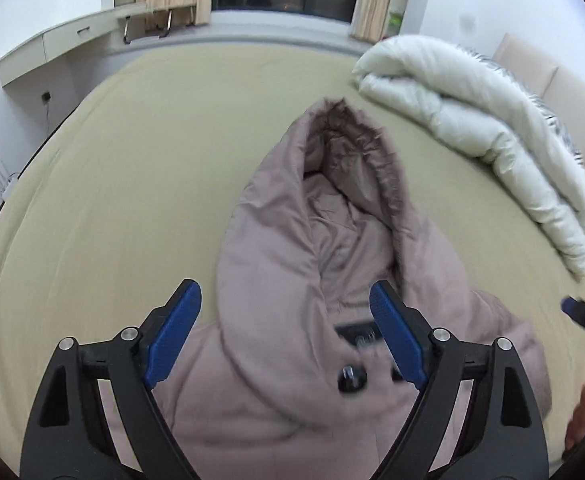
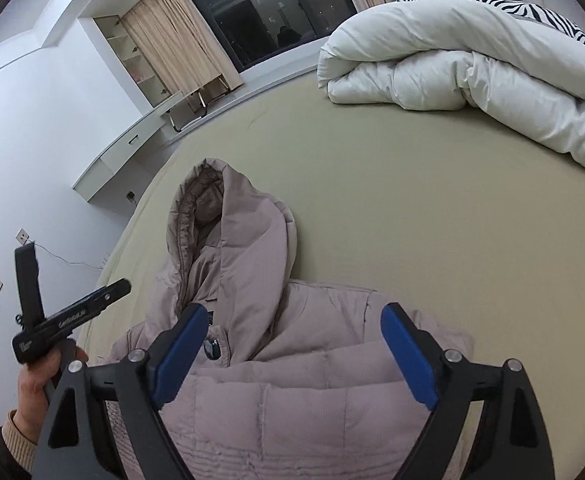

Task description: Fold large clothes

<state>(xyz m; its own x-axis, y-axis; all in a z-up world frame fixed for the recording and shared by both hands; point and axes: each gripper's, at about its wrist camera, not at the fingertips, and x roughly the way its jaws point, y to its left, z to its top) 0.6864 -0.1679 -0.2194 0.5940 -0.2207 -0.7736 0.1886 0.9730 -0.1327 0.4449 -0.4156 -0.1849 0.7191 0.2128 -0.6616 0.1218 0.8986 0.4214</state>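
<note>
The puffy coat [image 2: 292,360] lies flat on the bed [image 2: 412,220], hood toward the far edge, ready for folding. Left gripper [image 1: 284,332] and right gripper [image 2: 296,356] both hang wide apart above it, holding nothing.

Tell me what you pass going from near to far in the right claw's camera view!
Right claw → coat → hood → bed → duvet → window.
</note>
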